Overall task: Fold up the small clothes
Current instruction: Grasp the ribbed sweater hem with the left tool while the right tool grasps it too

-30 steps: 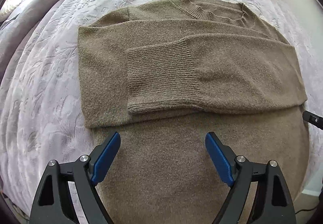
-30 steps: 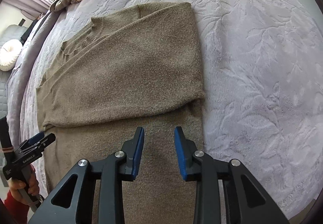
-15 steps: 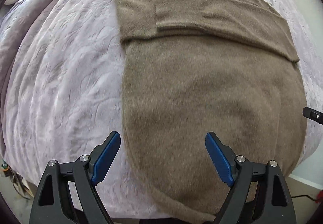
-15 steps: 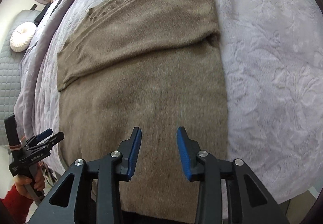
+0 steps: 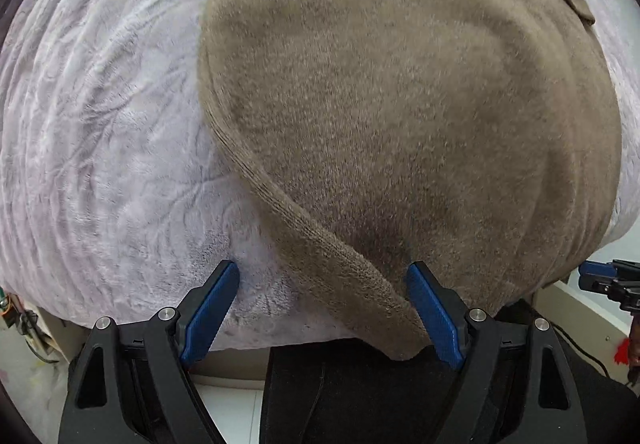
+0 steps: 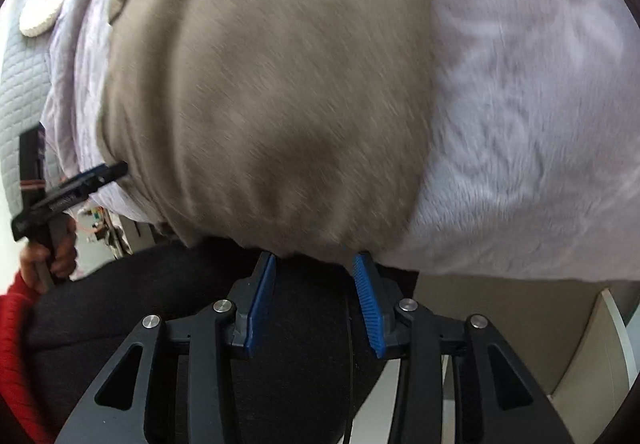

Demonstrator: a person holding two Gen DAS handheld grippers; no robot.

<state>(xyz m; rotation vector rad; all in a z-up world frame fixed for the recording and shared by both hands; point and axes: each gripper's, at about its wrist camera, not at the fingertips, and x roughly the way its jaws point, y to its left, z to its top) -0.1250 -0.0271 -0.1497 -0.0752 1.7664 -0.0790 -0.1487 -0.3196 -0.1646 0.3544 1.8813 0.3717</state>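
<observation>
A brown knit sweater (image 5: 400,104) lies flat on the bed, its hem hanging over the near edge; it also shows in the right wrist view (image 6: 272,92), blurred. My left gripper (image 5: 322,274) is open wide at the hem's left corner (image 5: 360,284), the ribbed edge running between its jaws. My right gripper (image 6: 314,264) is open just below the hem's right corner, nothing between its jaws. The left gripper also shows at the left of the right wrist view (image 6: 80,184), the right gripper at the right edge of the left wrist view (image 5: 608,282).
A pale lilac textured bedspread (image 5: 100,124) covers the bed and drops off at the near edge. The person's dark trousers (image 6: 304,344) are below the grippers. A white round cushion (image 6: 42,14) lies far left.
Both grippers have pulled back and down from over the sweater's folded sleeves to its hem at the bed's near edge. Their openings have not changed.
</observation>
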